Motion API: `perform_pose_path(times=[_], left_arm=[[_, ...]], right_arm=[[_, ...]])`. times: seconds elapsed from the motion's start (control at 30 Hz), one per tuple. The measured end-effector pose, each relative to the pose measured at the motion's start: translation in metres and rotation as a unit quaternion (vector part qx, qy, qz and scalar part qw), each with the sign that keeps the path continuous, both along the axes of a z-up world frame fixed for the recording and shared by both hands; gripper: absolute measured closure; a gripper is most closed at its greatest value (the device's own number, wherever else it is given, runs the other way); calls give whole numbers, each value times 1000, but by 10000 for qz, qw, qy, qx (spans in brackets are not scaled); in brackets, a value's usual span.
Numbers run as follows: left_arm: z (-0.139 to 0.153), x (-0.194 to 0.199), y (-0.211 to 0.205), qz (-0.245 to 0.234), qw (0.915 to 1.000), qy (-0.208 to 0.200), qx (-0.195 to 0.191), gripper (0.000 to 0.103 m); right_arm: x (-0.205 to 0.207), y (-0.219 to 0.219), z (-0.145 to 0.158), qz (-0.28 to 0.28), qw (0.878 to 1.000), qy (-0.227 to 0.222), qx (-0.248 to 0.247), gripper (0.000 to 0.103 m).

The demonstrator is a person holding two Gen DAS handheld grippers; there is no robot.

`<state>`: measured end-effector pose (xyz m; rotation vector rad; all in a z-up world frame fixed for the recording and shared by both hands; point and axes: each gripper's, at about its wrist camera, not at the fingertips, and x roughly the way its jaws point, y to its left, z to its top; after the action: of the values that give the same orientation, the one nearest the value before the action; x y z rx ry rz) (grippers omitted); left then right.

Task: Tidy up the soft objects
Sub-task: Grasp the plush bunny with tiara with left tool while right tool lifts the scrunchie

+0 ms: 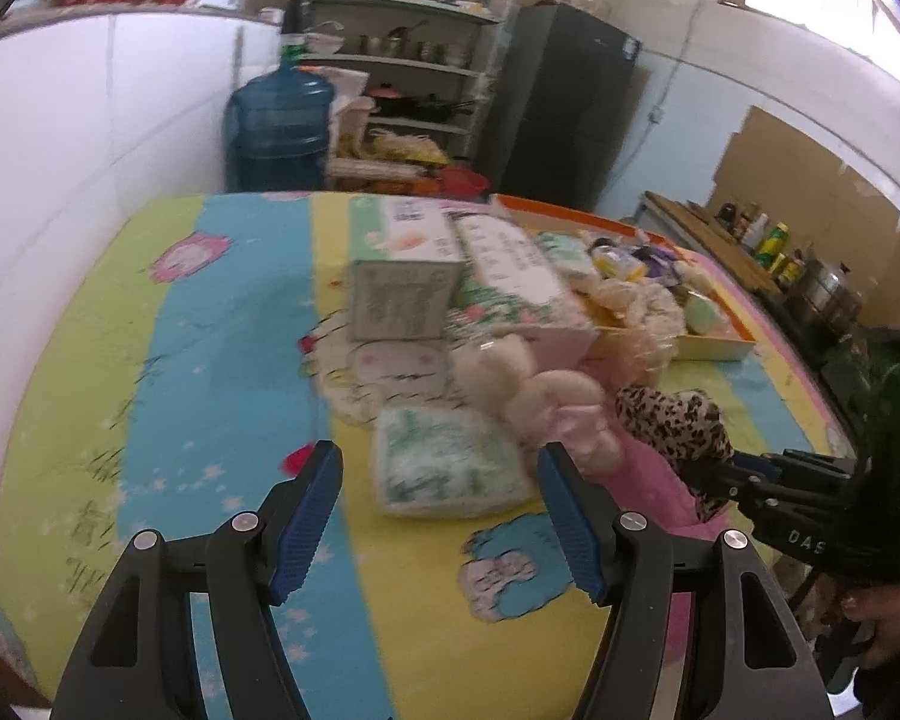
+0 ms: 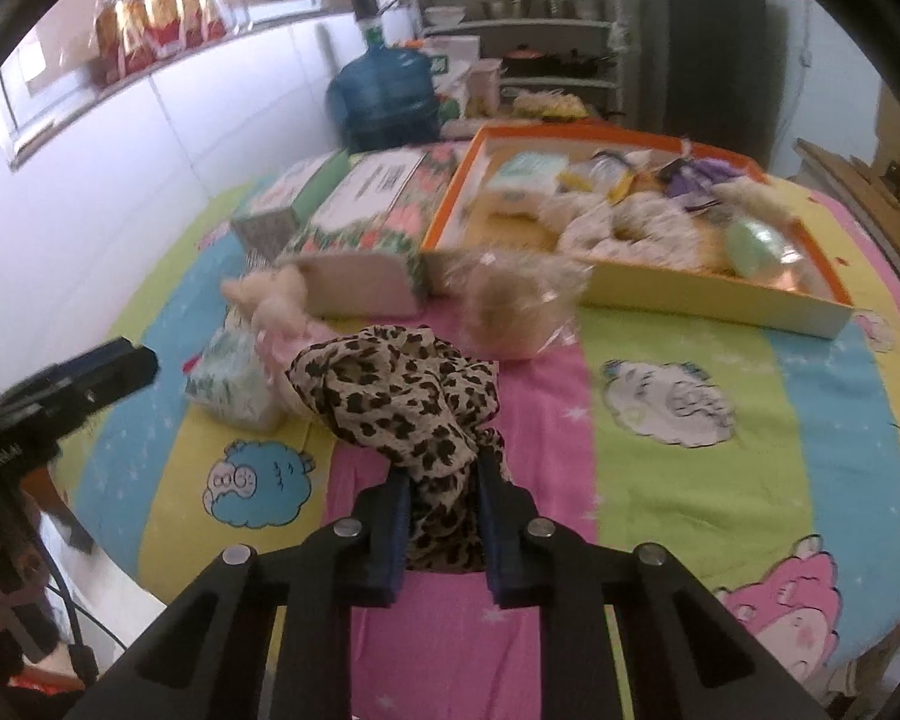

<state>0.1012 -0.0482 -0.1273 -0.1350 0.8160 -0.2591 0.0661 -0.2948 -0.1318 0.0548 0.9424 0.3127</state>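
Note:
My right gripper (image 2: 444, 474) is shut on a leopard-print cloth (image 2: 396, 396), which bunches up just above the striped cartoon sheet (image 2: 660, 348). The left wrist view shows the same cloth (image 1: 678, 426) at the right, sticking out of those black jaws. My left gripper (image 1: 438, 456) is open, its blue pads either side of a soft green-and-white tissue pack (image 1: 450, 468) without touching it. Behind the pack lies a cream plush toy in pink (image 1: 528, 390). An orange-rimmed tray (image 2: 708, 294) with several soft items stands further back.
Two tissue boxes (image 1: 402, 276) stand beside the tray. A plush in a clear bag (image 2: 516, 312) lies in front of the tray. A blue water jug (image 2: 384, 96), shelves and a dark fridge stand beyond the table. A person's hand is at the lower right of the left wrist view.

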Motion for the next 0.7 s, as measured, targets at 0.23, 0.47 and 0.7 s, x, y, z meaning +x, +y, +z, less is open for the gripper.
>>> perform_pose_path(times=[0.23,0.47,0.7], left_arm=[[0,26,-32,-303,9995,-23,-94,34],[-17,64,-53,-254,9993,286,-30,34],[-29,82,-61,-155,9983,561,-10,29]], right_arm=[[-12,-21,18,-271,9995,-119,114,83],[-18,-42,21,-458,9987,-116,187,83],[-9,-57,17,-563,9978,-21,354,83]])
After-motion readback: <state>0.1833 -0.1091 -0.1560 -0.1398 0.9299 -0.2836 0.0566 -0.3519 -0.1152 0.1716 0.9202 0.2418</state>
